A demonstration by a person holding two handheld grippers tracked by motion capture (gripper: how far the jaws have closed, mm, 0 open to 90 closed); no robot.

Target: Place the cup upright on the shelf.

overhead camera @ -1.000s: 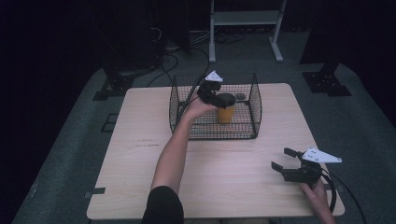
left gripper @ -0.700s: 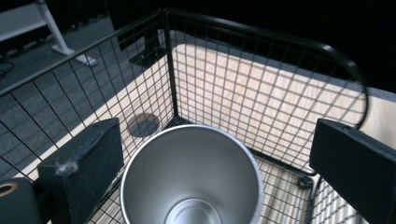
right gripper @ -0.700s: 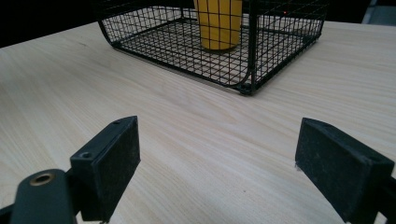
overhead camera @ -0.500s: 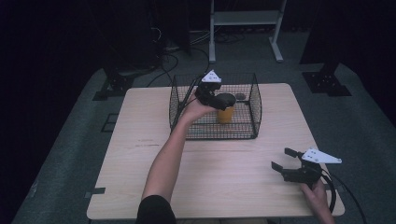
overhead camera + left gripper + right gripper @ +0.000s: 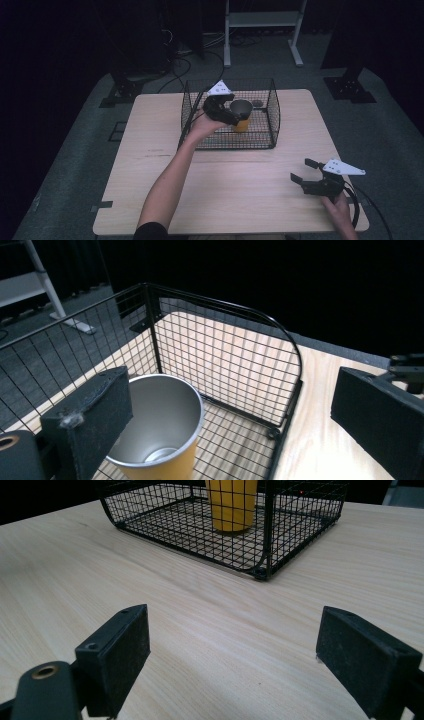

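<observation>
The yellow cup (image 5: pixel 242 116) stands upright inside the wire basket (image 5: pixel 272 107), open mouth up, its lower half partly masked by the left gripper (image 5: pixel 231 111) from above. That gripper hangs over the basket's left part, jaws spread wide, nothing between the pads; one jaw sits just beside the cup's rim, and whether it touches I cannot tell. The right gripper (image 5: pixel 303 171) rests well clear of the basket, near the table (image 5: pixel 150 165) corner, jaws spread and empty. From there the cup's top is cut off.
</observation>
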